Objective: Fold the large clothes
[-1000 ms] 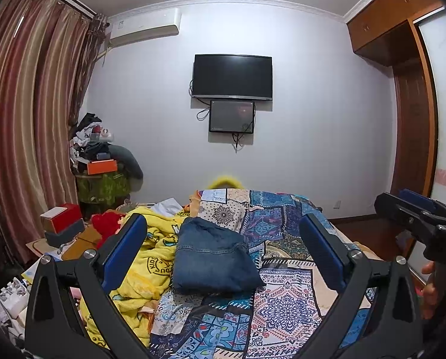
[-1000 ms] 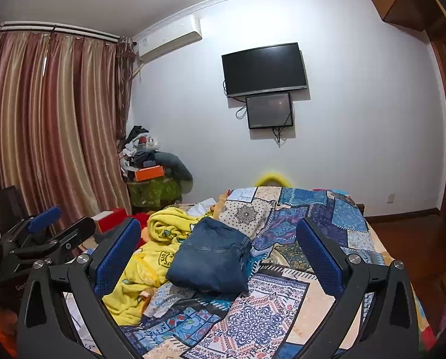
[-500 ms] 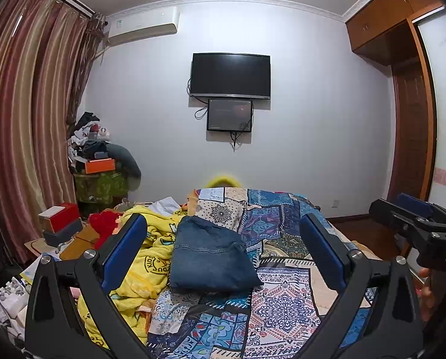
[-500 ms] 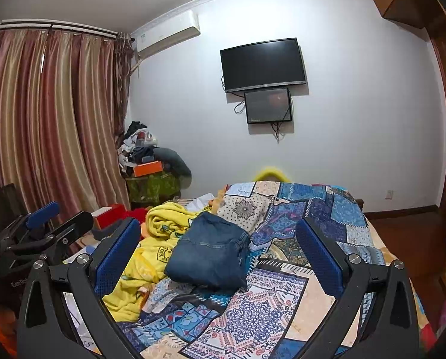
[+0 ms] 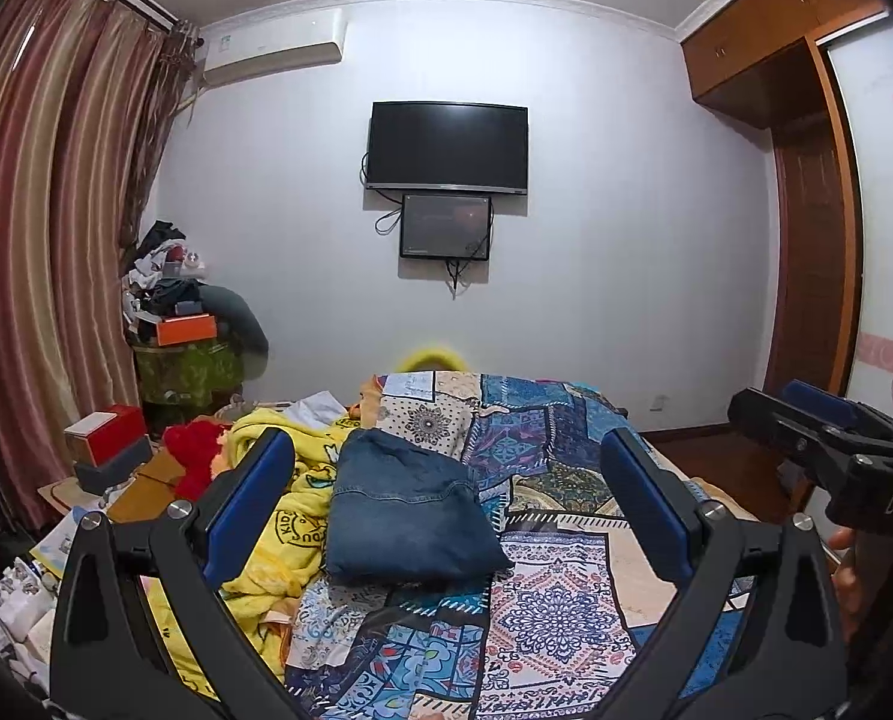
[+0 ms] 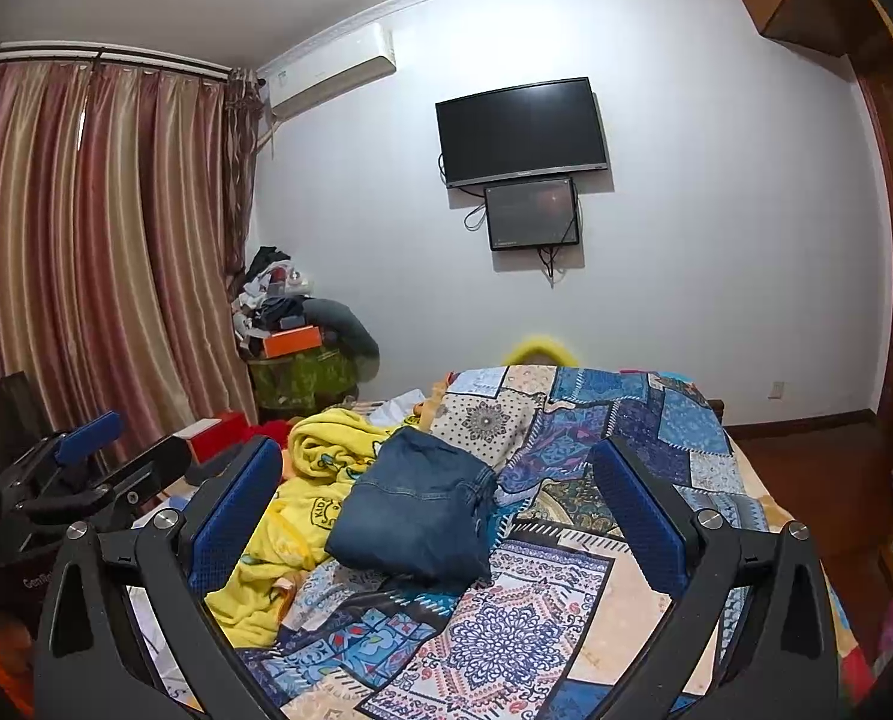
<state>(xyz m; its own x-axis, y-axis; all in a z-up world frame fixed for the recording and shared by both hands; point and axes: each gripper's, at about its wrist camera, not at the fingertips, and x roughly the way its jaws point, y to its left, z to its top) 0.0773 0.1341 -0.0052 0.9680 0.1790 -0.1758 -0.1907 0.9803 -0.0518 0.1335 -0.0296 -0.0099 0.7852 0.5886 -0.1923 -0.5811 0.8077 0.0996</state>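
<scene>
Hovering: left gripper [image 5: 446, 516] spread, empty; right gripper [image 6: 434, 516] spread, empty | folded jeans [image 5: 404, 516] on quilt [image 5: 554, 600]

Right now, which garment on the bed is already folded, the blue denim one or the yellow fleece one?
The blue denim garment: it lies as a compact rectangular bundle on the patchwork bedspread, while the yellow fleece garment beside it is crumpled.
</scene>
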